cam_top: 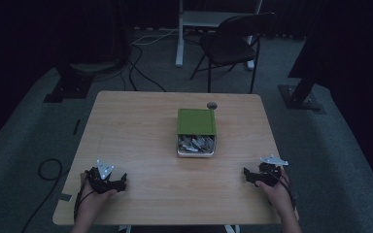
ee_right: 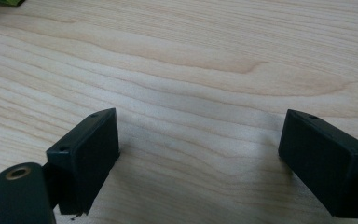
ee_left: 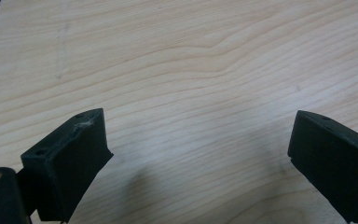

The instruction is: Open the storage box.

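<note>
A green box (cam_top: 196, 121) lies in the middle of the wooden table (cam_top: 136, 131), its white tray slid partly out toward me and holding several small metallic pieces (cam_top: 195, 144). My left gripper (cam_top: 122, 183) rests near the front left edge of the table, held by a hand, jaws wide apart over bare wood (ee_left: 200, 140). My right gripper (cam_top: 246, 174) rests near the front right edge, also open with nothing between its jaws (ee_right: 200, 144). A sliver of the green box (ee_right: 2, 2) shows at the top left of the right gripper view.
A small dark round object (cam_top: 211, 105) sits on the table just behind the box. Beyond the table stand a black chair (cam_top: 233, 43), a white table leg (cam_top: 179, 34), dark stand bases (cam_top: 70, 82) and cables (cam_top: 141, 68) on the floor.
</note>
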`<state>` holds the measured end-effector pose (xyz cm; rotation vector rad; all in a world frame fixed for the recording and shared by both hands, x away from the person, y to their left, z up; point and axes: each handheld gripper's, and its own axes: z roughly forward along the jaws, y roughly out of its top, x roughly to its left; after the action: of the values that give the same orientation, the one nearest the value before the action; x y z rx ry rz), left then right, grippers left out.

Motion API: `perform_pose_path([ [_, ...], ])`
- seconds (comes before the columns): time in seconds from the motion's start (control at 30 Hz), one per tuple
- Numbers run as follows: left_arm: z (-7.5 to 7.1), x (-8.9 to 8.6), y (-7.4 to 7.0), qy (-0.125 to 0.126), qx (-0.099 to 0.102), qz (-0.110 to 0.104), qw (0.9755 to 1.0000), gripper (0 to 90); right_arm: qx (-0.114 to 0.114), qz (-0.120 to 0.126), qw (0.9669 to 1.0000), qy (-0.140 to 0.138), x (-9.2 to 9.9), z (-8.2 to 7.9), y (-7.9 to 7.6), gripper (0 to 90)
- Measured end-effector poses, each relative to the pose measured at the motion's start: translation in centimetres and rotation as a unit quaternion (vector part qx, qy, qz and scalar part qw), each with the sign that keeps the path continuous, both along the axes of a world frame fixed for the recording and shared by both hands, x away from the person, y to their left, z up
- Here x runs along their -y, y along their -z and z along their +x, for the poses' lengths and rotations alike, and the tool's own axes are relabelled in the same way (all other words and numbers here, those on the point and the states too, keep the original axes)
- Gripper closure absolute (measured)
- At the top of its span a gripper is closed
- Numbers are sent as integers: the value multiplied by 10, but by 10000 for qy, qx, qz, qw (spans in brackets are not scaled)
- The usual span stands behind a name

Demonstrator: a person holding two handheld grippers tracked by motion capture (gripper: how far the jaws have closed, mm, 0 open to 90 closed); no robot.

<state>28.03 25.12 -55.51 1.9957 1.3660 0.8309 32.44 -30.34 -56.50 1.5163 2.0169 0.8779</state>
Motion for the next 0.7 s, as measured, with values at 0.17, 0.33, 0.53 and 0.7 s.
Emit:
perform_pose_path([
  [0.17, 1, 11, -3, 191, 82, 129, 9997, 55, 1, -1, 10000, -1, 0, 0, 0, 117],
  [0.33, 2, 21, -5, 384, 135, 188, 9990, 55, 2, -1, 10000, -1, 0, 0, 0, 117],
  [0.53, 3, 34, -5, 584, 176, 360, 9975, 55, 1, 0, 10000, -1, 0, 0, 0, 117],
  [0.7, 5, 46, -6, 748, 223, 510, 9956, 55, 2, 1, 10000, -2, 0, 0, 0, 117],
])
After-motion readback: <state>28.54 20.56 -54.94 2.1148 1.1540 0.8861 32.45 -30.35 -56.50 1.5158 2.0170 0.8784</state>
